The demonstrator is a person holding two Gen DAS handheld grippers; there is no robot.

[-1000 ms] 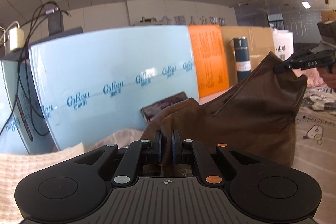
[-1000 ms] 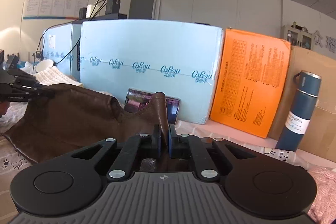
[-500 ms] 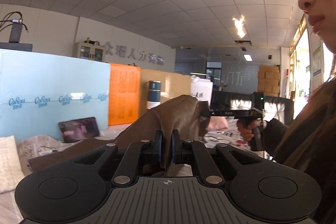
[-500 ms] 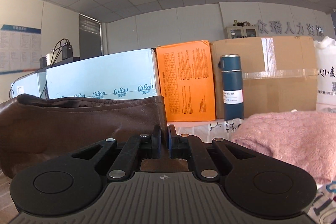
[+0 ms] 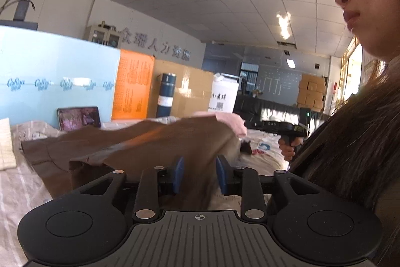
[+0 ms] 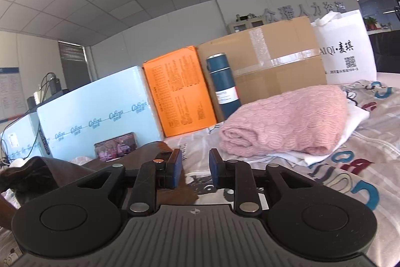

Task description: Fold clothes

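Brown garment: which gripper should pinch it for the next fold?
Left. The left gripper is open with the brown garment bunched straight ahead; the right gripper points mostly past its edge.

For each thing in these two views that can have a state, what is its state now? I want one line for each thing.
Left hand-held gripper: open, holding nothing.
Right hand-held gripper: open, holding nothing.
Brown garment: released, lying loosely on the printed bedsheet, blurred.
Pink knitted sweater: folded, resting on folded white cloth.
Dark blue cylindrical flask: upright, lid on.
Large taped cardboard box: closed.
Small screen: lit, propped against the light blue box.
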